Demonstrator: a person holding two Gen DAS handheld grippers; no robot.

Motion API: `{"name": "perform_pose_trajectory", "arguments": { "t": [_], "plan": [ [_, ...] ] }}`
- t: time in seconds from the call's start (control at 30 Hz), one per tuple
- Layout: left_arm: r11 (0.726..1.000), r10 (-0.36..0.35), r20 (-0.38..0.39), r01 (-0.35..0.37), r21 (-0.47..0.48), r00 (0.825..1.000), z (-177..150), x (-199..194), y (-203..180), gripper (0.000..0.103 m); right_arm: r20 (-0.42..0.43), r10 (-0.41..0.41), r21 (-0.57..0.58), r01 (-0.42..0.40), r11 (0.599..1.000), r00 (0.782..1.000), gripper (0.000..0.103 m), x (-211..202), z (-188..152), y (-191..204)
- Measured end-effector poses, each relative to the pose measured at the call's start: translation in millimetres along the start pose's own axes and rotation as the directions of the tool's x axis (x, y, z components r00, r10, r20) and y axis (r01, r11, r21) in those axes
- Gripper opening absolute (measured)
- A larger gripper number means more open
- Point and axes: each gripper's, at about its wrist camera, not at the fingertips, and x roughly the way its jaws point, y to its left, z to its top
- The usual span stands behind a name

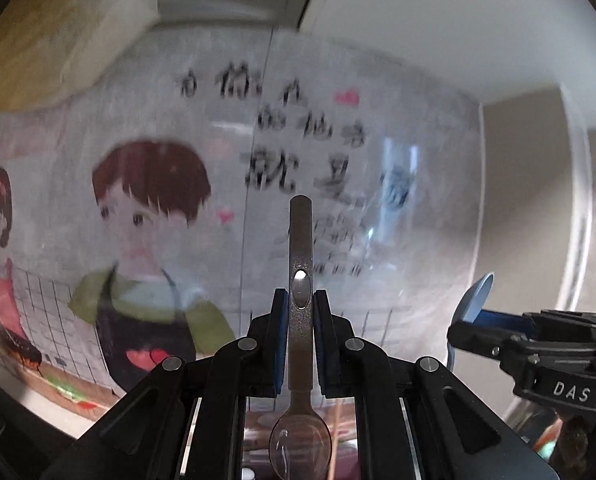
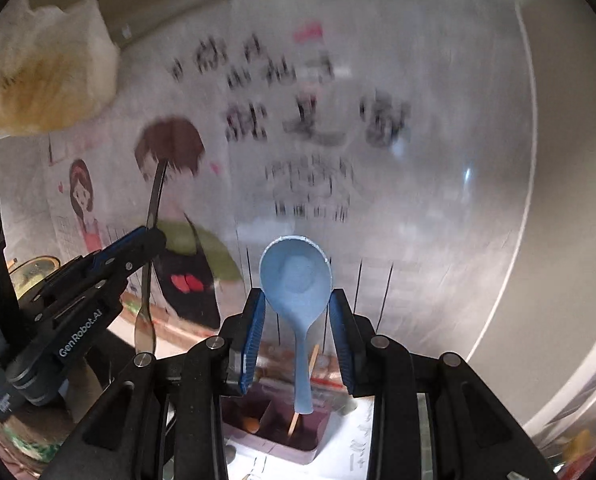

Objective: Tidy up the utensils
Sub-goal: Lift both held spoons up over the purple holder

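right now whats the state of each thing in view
metal spoon: clamped in left gripper, handle pointing away, bowl toward camera
blue spoon: between right gripper jaws, bowl up, handle hanging down
utensil holder: below, holding wooden sticks

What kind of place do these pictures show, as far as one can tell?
Probably a home kitchen or dining corner. A cartoon wall poster shows a cook in an apron, each gripper holds a spoon, metal and blue, and a compartmented utensil holder stands below.
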Motion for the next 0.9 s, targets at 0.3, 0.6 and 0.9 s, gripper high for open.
{"name": "perform_pose_trajectory", "arguments": {
  "t": [0.3,0.6,0.9],
  "plan": [
    [0.998,0.053,-0.115,-0.056,-0.016,0.992,-86,69,8,0.012,-0.162,0.083,0.054,-0.075,0.996,0.983,0.030,90,-69,-14],
    [0.993,0.112,-0.196,-0.118,-0.020,0.974,-152,99,16,0.012,-0.284,0.084,0.070,-0.067,0.995,0.955,0.030,145,-119,-20],
    [0.988,0.114,-0.324,-0.141,-0.061,0.939,-189,93,25,0.014,-0.357,0.082,0.052,-0.068,0.996,0.930,0.031,155,-153,-14]
  ]
}}
